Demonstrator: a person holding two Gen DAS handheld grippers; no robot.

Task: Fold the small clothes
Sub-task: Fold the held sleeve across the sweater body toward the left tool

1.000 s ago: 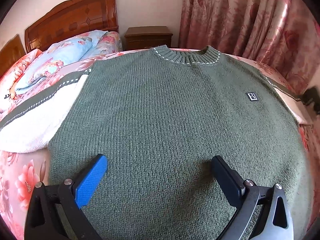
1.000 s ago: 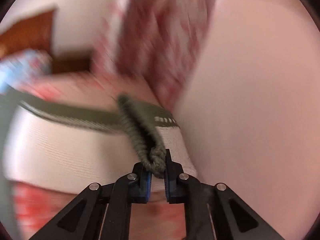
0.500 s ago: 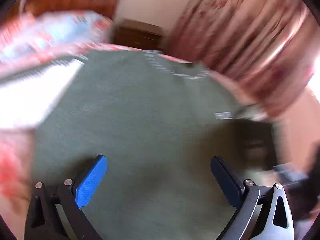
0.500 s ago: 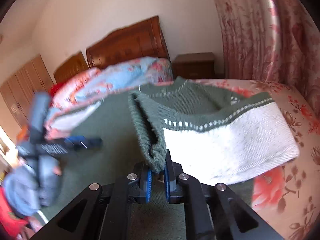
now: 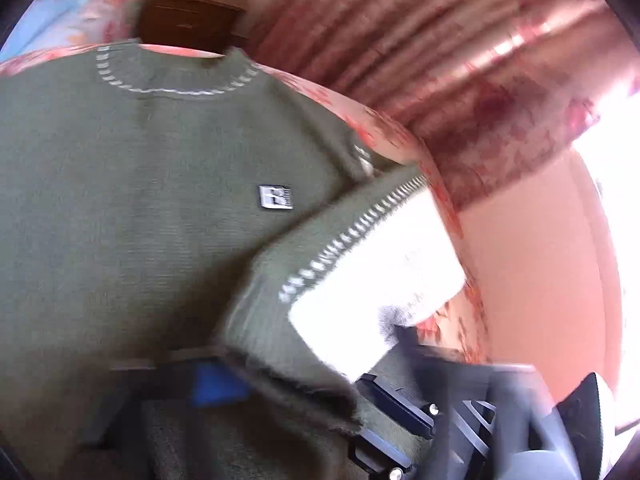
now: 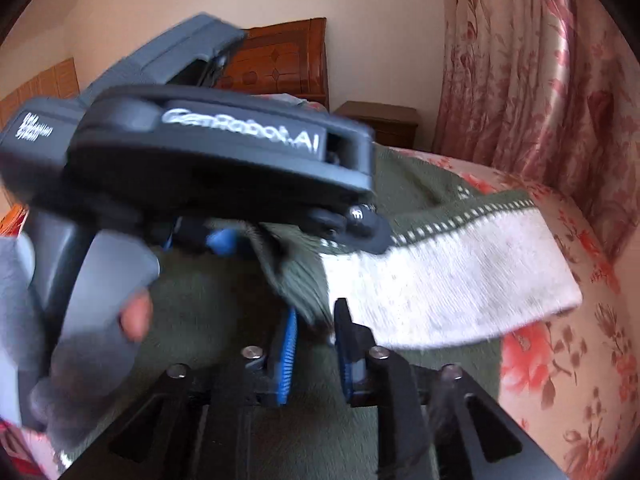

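On the bed (image 6: 560,360) we are keeping the green sweater (image 5: 120,200) spread flat, our right tool (image 6: 314,340) pinching its sleeve cuff (image 6: 304,288) over the body; whether our left tool (image 6: 224,240) is gripping, we cannot tell.

right gripper (image 6: 314,322): black frame | blue pads | silver screws

Bright daylight — motion blur, fisheye

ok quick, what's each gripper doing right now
left gripper: blurred, cannot tell whether it is open or shut.
right gripper: jaws narrowly apart around the sleeve cuff of the green sweater.
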